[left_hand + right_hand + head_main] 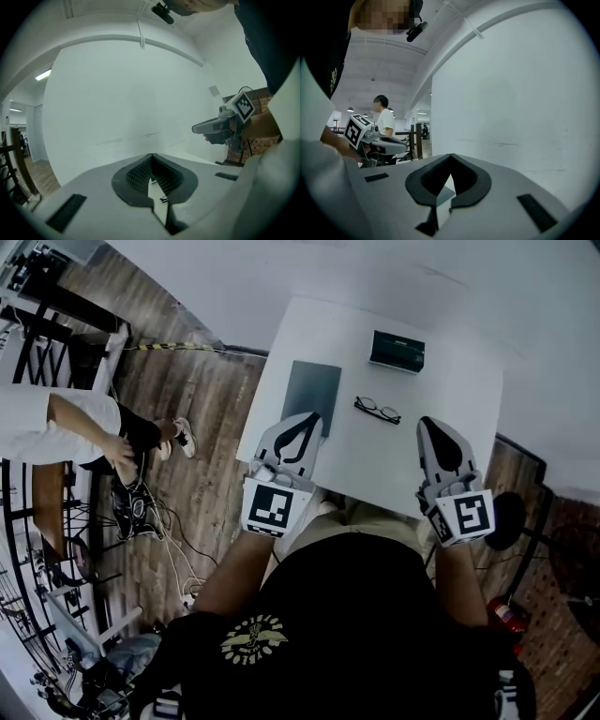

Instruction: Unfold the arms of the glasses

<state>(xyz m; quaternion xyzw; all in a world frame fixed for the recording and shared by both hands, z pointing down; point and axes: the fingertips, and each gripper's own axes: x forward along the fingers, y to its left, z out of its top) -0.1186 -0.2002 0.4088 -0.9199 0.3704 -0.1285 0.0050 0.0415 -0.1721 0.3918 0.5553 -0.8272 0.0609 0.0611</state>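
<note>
Table (450,409) — one glasses (377,410), one case (397,351), left gripper (314,417), right gripper (427,421) — both shut

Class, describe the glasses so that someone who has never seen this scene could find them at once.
Find the white table. Near its middle, right of the grey sheet and below the dark box in the head view, lie the glasses. They alone are thin dark rims; both neighbours are solid rectangles.

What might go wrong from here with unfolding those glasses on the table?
The glasses lie loose on the smooth table, so a push may slide them. The left tool and right tool are both shut, so they must open before gripping. The thin frame could slip from the wide jaws.
</note>
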